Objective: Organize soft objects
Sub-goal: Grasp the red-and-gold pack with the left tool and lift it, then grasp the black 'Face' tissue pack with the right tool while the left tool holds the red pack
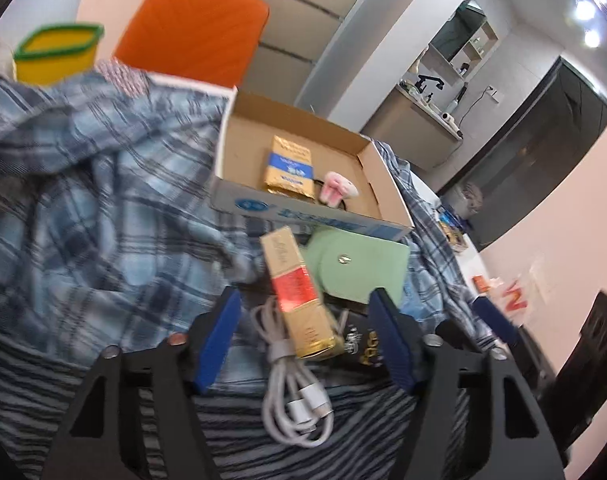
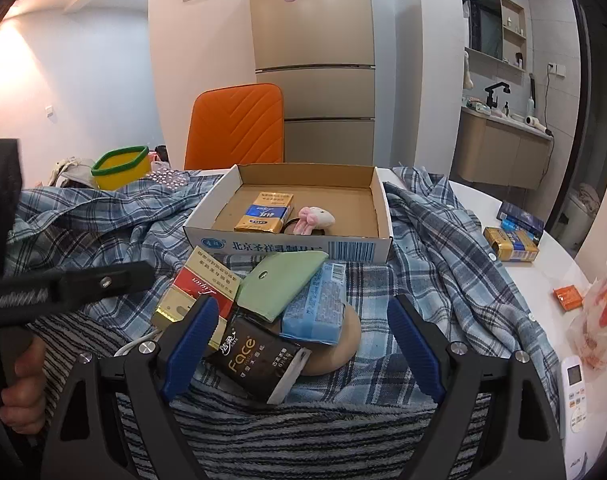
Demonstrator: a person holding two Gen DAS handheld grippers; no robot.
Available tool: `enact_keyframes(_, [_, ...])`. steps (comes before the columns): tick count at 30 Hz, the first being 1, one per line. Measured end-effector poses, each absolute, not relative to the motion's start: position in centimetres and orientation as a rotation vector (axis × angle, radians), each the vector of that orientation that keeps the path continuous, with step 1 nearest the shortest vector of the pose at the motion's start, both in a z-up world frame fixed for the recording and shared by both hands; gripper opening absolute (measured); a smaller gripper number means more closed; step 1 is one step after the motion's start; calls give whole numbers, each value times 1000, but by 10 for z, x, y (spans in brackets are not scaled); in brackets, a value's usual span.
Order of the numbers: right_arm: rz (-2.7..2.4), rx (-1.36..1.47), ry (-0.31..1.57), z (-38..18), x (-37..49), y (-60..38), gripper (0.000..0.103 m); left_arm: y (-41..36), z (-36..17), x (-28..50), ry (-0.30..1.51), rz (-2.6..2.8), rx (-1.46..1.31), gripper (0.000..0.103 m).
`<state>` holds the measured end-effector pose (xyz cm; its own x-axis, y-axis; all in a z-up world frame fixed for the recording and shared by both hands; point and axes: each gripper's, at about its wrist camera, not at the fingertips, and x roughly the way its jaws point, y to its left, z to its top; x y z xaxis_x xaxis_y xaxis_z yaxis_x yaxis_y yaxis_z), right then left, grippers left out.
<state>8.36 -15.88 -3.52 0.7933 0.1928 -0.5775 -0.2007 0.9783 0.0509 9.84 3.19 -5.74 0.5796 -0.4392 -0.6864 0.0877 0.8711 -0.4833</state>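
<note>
Two blue ribbed finger pairs, both spread. Left gripper gaping around a glossy gold-and-red carton, no pad pressing it; coiled white cable beneath. Right gripper wide over a slick dark Face tissue pack, untouched. Soft things heaped on rumpled blue plaid shirt: matte green pouch, crinkly blue tissue pack. Fuzzy pink plush inside shallow cardboard box.

Two close wrist views, shared box
</note>
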Motion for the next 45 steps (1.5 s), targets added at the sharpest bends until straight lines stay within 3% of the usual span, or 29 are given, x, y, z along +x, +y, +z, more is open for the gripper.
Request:
enact_keyframes(1, [213, -4, 619, -36, 83, -161, 88, 29, -60, 102, 924, -328, -436, 54])
enact_keyframes(3, [218, 11, 621, -37, 84, -164, 88, 25, -66, 108, 961, -345, -451, 37])
enact_keyframes(5, [223, 28, 624, -37, 85, -166, 88, 25, -72, 112, 986, -340, -463, 32])
enact_keyframes(11, [226, 63, 627, -38, 86, -172, 88, 28, -83, 117, 1031, -349, -503, 31])
enact_keyframes(14, [227, 65, 629, -39, 86, -173, 88, 29, -77, 114, 1008, -351, -492, 23])
enact_keyframes(25, [214, 54, 625, -38, 83, -171, 88, 44, -10, 75, 812, -117, -99, 21])
enact_keyframes(45, [184, 12, 666, -37, 82, -164, 88, 46, -74, 87, 996, -130, -43, 21])
